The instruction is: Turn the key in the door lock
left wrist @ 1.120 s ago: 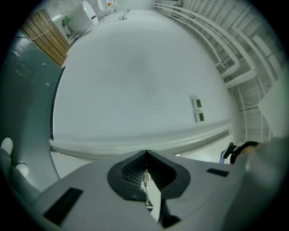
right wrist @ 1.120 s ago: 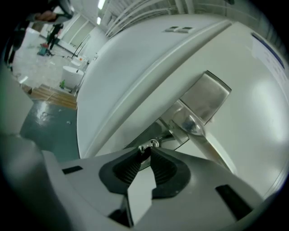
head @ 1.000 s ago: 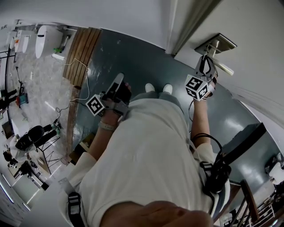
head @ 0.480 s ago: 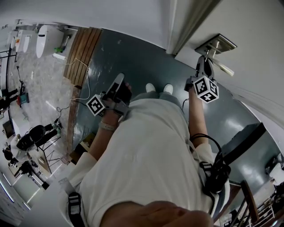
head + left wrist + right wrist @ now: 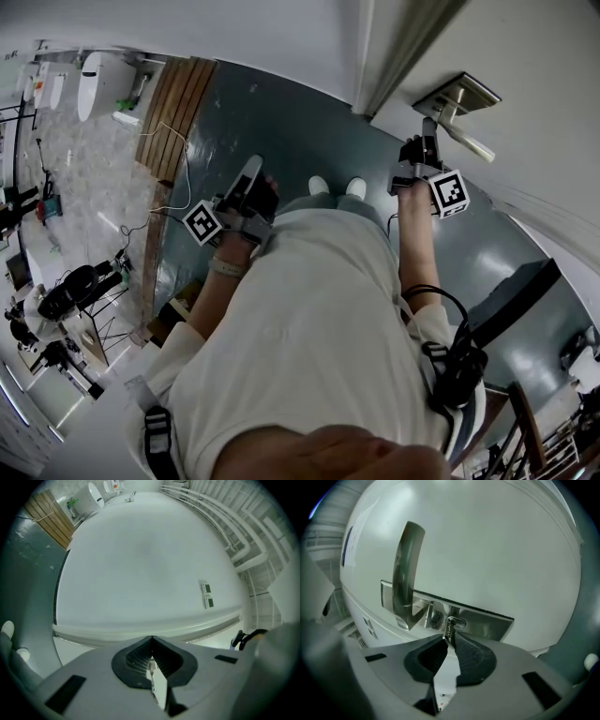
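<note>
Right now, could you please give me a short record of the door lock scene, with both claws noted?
lock plate: metal, mounted on the white door
door handle: metal lever on the same plate, beside the keyhole
key: in the keyhole, sticking out of the plate
right claw: clamped on the key; its jaws have just been closing
left claw: shut, nothing in it, held away from the lock
</note>
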Available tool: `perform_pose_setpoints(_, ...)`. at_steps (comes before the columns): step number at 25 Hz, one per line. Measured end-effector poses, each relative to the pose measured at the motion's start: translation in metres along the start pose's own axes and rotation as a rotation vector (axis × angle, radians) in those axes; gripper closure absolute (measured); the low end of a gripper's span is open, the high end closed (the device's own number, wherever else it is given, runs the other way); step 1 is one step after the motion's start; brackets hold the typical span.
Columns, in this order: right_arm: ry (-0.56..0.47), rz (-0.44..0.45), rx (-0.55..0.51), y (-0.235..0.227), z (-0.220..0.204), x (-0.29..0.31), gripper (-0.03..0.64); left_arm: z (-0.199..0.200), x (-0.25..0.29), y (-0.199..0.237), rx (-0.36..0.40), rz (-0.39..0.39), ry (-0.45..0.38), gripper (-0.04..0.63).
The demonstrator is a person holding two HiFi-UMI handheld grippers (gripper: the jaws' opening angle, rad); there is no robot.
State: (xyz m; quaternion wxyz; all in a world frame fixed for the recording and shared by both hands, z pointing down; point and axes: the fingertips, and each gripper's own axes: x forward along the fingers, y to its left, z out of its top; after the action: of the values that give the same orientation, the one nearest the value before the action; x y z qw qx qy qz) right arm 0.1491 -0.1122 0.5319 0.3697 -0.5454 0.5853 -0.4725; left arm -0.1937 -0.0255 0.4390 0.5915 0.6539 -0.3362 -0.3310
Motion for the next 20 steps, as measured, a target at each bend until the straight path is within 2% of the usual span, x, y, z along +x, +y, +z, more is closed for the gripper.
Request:
perform_pose_setpoints(5, -0.006, 0.046, 0.2, -0.0022, -0.0019, 0.0005, 0.554, 0.001, 0.0002, 0.0006, -0.002, 0.003, -0.003, 0.586)
perform_pose_setpoints(13, -0.007, 0.112, 0.413, -0.001, -0.0049, 0.0036, 0.552, 0.0018, 0.0019, 0.0005, -0.009, 0.008, -0.004, 0.586)
perform_pose_setpoints(16, -0.009, 0.13, 0.468, -0.0006, -0.005, 0.0052, 0.552, 0.0014, 0.0036, 0.001, -0.008, 0.01, -0.001, 0.586)
perform_pose_setpoints(20, -0.005, 0.136, 0.473, -0.0013, -0.0062, 0.0064, 0.551, 0.001, 0.0053, 0.0011, -0.008, 0.009, 0.001, 0.586)
